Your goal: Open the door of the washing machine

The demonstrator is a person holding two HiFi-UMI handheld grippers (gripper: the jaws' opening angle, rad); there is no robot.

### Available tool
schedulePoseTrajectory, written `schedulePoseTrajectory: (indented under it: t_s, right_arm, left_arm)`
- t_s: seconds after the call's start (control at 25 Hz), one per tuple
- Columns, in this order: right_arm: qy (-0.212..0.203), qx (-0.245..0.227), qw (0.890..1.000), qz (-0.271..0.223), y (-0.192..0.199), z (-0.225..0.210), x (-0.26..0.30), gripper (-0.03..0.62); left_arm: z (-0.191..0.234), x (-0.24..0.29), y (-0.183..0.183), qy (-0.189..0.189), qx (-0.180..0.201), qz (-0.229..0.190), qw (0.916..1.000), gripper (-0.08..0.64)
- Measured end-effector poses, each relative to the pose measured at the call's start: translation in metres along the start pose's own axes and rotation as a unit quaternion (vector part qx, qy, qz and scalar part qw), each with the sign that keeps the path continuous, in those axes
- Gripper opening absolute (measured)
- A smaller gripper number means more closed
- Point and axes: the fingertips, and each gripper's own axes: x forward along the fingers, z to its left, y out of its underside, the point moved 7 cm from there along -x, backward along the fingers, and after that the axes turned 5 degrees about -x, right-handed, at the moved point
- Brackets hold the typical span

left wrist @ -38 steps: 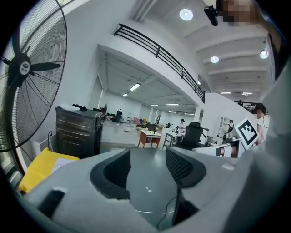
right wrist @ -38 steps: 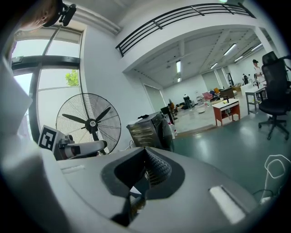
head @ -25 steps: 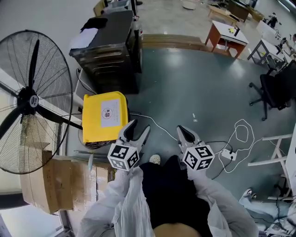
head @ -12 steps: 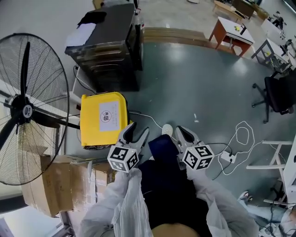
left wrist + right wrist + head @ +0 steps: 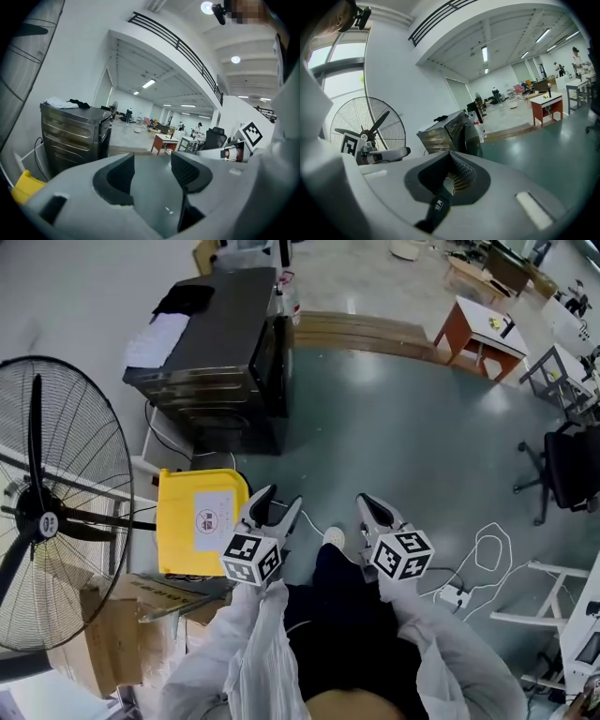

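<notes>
Half a second on, drawn nearer: washing machine [image 5: 211, 352] bigger in the head view, yellow box [image 5: 197, 519] slipped back beside the left gripper [image 5: 277, 504]. Still well ahead, door untouched. Left jaws apart, empty; right gripper [image 5: 373, 512] pinched together on nothing. Probably more walking before any reach.

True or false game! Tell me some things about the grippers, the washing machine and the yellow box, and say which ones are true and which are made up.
1. The left gripper is open and empty. True.
2. The right gripper is holding the door of the washing machine. False: it is shut on nothing and is well apart from the machine.
3. A yellow box lies beside the big fan. True.
4. The washing machine's top is bare. False: a white cloth and a dark cloth lie on it.
</notes>
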Motion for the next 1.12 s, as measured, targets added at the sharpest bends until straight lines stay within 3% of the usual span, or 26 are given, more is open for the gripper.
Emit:
schedulePoseTrajectory:
  t_s: [0.2, 0.44, 1.12]
  right_arm:
    - [-0.016, -0.008, 1.0, 0.003, -0.037, -0.045, 0.045, 0.008]
    - [-0.036, -0.013, 0.999, 0.015, -0.056, -0.086, 0.083, 0.008]
    - [-0.049, 0.011, 0.998, 0.045, -0.057, -0.127, 0.14, 0.008]
  left_arm:
    - [0.015, 0.063, -0.029, -0.011, 0.001, -0.007, 0.9999, 0.235]
    - [0.028, 0.117, -0.043, -0.026, 0.003, -0.015, 0.9996, 0.235]
    - [0.066, 0.179, -0.031, -0.07, -0.007, 0.025, 0.9972, 0.235]
